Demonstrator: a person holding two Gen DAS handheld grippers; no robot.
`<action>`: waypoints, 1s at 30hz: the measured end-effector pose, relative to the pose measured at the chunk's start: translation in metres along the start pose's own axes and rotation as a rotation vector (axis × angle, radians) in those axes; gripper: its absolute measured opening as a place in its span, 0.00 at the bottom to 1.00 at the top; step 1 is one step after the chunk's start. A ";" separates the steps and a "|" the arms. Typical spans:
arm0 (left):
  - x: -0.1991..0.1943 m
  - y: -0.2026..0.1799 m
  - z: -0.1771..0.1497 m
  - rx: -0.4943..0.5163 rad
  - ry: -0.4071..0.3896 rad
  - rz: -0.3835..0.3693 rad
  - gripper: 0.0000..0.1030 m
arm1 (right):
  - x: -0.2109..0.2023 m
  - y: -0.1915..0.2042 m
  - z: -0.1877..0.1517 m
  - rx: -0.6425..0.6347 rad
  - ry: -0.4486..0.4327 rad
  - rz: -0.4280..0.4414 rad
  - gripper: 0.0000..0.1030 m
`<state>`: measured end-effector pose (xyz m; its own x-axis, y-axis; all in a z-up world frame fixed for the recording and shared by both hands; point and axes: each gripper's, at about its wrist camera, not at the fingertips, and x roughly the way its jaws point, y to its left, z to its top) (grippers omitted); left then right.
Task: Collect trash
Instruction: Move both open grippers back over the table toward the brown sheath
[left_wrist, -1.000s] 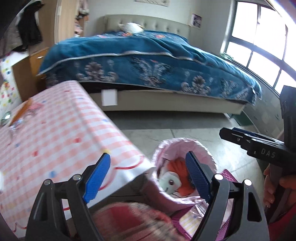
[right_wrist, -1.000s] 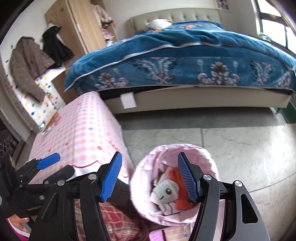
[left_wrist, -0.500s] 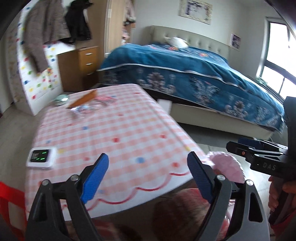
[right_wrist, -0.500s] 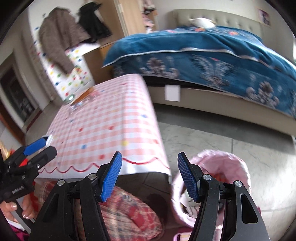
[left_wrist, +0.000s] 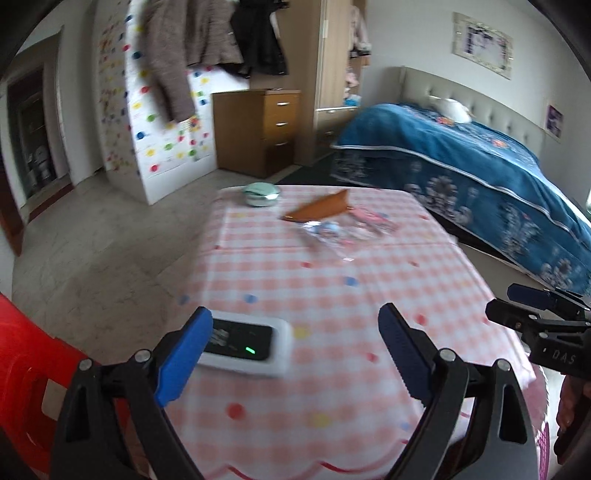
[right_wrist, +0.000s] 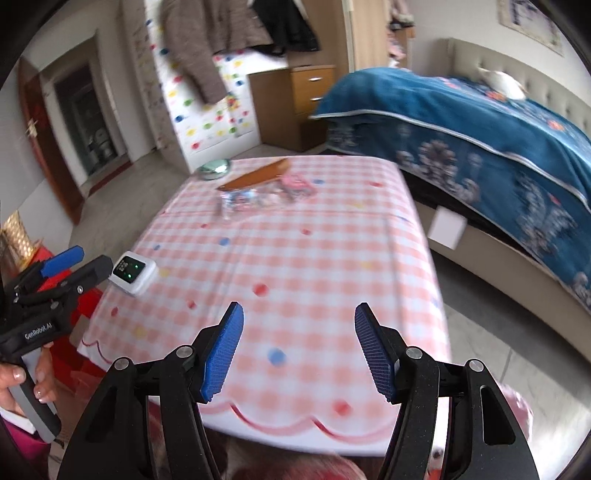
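Right wrist view: wrappers (right_wrist: 258, 192) lay far across table (right_wrist: 332, 258), ahead-left; both grippers (right_wrist: 297, 347) (left_wrist: 291, 354) spread, empty.

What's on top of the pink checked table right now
At the far end of the table lie an orange wrapper, clear crumpled wrappers, a pink one and a round tin. A white timer sits near the left edge. Nothing visible underneath.

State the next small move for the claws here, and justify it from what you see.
Probably carry the right claw forward across the checked table toward the wrappers at its far end. Both claws, left too, are open and empty, and that litter lies well beyond them.
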<state>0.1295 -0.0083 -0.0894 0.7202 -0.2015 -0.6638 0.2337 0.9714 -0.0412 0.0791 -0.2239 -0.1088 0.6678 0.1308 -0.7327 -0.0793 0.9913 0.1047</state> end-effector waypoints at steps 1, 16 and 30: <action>0.008 0.008 0.005 -0.013 0.006 0.010 0.86 | 0.003 0.002 0.003 -0.005 0.000 0.001 0.62; 0.136 0.040 0.090 -0.060 0.068 0.078 0.86 | 0.167 0.029 0.133 -0.073 0.001 -0.043 0.55; 0.240 0.022 0.129 -0.018 0.197 0.133 0.86 | 0.252 -0.001 0.195 -0.016 0.010 -0.103 0.55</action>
<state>0.3918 -0.0510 -0.1533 0.6023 -0.0447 -0.7970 0.1321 0.9902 0.0443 0.3919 -0.1944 -0.1628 0.6658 0.0286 -0.7455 -0.0228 0.9996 0.0180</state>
